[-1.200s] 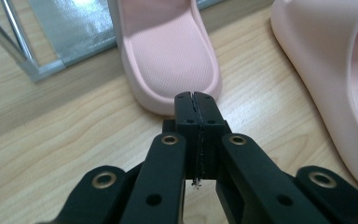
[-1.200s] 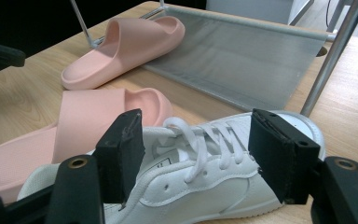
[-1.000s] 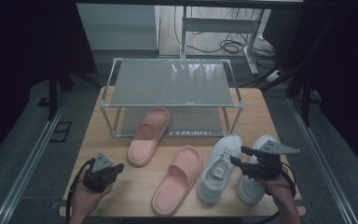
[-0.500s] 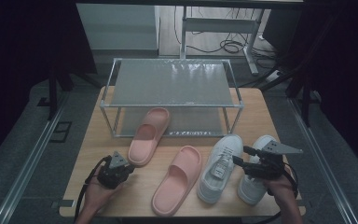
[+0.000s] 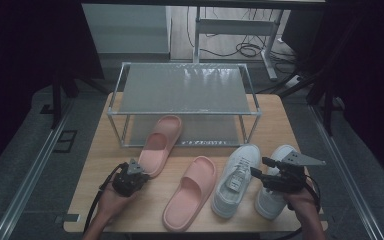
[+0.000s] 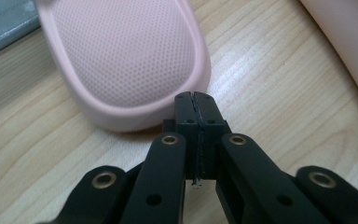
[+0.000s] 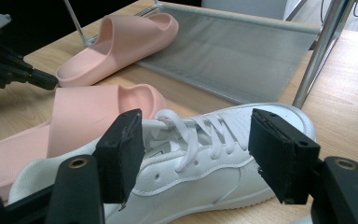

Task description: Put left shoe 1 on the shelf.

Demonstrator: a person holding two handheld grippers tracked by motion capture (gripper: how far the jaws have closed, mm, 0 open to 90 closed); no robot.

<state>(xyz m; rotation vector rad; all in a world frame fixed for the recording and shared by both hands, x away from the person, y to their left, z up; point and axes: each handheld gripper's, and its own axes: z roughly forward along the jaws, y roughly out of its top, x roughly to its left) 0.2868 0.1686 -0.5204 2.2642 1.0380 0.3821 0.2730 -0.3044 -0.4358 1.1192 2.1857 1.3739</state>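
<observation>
High view: the left hand-held gripper, its jaws pressed shut on nothing, is seen at seven o'clock on the tabletop, its tips at the heel of the far pink slipper, whose toe lies under the wire shoe rack at twelve. The right hand-held gripper is held wide open around the laces of the left white sneaker at five o'clock, with nothing clamped. If the closed tips are pushed on, the slipper is likely to be shoved askew rather than gripped, and the sneaker could be nudged into the near slipper by a clumsy closing.
</observation>
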